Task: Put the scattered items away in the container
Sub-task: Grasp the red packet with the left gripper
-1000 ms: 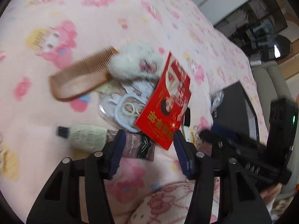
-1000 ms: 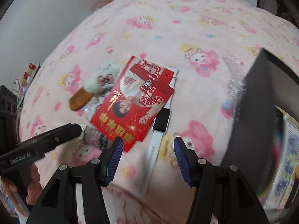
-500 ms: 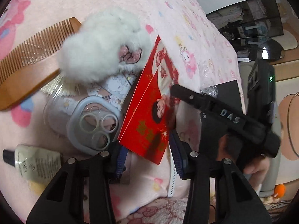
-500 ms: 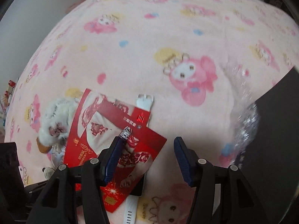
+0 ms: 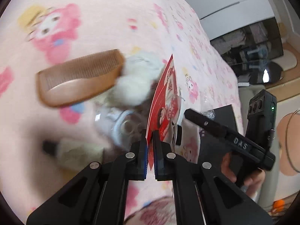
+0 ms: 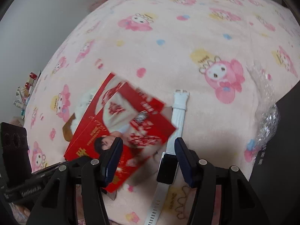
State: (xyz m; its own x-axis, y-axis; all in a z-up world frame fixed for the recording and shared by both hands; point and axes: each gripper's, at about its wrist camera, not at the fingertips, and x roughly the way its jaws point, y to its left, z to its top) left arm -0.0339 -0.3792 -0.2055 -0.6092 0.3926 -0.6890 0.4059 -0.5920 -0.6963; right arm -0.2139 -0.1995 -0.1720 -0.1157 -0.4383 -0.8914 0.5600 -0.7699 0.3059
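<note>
The left gripper [image 5: 149, 156] had its fingers pinched on the red envelopes [image 5: 165, 101], tilted up off the pink blanket [image 5: 105, 18]. The right gripper [image 6: 148, 159] hung with fingers wide apart above the white watch [image 6: 166, 166]. The black box [image 6: 286, 131] sat just right.

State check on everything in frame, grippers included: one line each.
left gripper: shut on the red envelopes' edge
right gripper: open, above the blanket
red envelopes: pinched, tilted up on edge
white smartwatch: flat on blanket, screen dark, strap unbuckled
wooden comb: lying flat, beside the plush
white plush: resting on the pile
small bottle: on its side, cap on
</note>
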